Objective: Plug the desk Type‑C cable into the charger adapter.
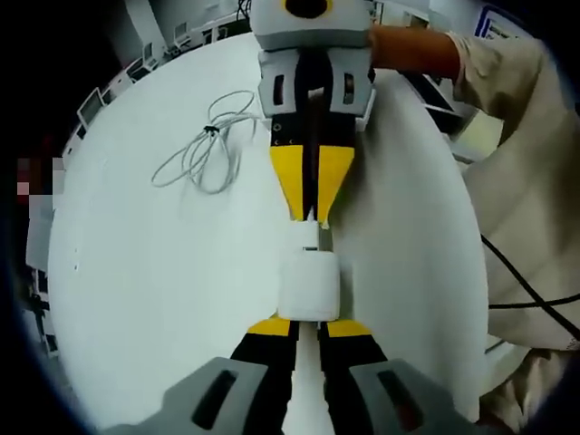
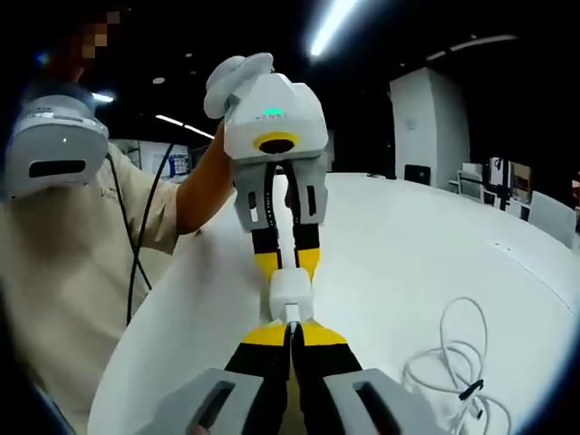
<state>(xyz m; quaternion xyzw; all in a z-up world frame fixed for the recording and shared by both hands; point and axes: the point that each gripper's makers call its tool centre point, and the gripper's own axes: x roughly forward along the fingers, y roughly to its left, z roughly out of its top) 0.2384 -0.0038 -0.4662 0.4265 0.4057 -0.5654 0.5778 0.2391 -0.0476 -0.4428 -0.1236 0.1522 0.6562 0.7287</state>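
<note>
Jaws of the left gripper [image 1: 306,328] were closed on the charger adapter [image 1: 308,285], a light, smooth, rigid block. Straight ahead, the right gripper [image 1: 311,220] pinched the Type-C plug [image 1: 310,237] at its port; its soft cable [image 1: 207,145] lay coiled beyond.

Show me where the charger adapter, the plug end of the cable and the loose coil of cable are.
charger adapter [image 1: 309,286]: left gripper view, middle of its white body.
cable plug [image 1: 310,237]: left gripper view, white connector shell by the adapter.
cable coil [image 2: 450,367]: right gripper view, a loop lying on the table.
</note>
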